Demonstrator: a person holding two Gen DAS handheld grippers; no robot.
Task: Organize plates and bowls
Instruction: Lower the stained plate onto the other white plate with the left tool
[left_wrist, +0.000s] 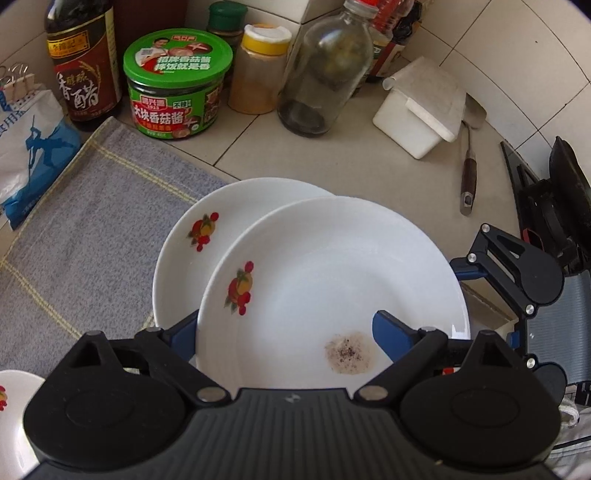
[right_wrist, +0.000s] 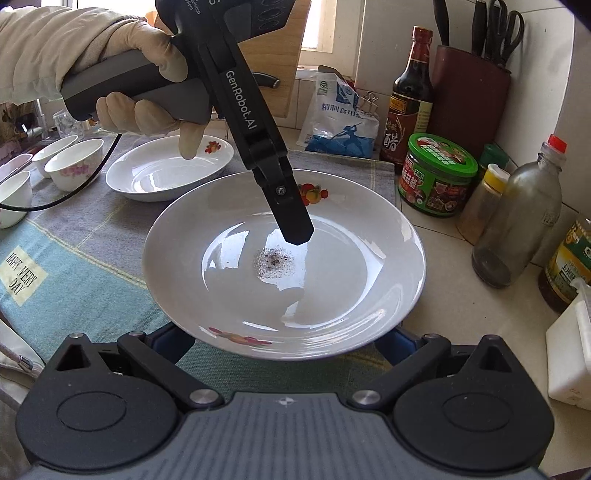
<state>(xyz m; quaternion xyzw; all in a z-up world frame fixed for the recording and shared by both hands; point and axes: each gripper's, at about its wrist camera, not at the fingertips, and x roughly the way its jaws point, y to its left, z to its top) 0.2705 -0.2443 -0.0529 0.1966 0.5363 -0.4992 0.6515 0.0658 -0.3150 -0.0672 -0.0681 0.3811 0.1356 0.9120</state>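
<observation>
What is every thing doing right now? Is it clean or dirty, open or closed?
Front plate: held up, dirty speckled spot inside.
Second plate: lying on the cloth, no dirt showing.
Left hand-held gripper: clamped on front plate, one finger above, one below.
Right hand-held gripper: open, fingers beneath front plate.
Green jar: lid on.
Glass bottle: capped, nearly empty.
Small bowls: upright, empty.

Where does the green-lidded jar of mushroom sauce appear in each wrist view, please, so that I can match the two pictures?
Left wrist view: the green-lidded jar stands upper left, between the dark vinegar bottle and the yellow-capped spice jar.
Right wrist view: the green-lidded jar stands right of centre, beyond the held plate's far right rim.
Shared landmark: the vinegar bottle, directly left of the jar in both.
</observation>
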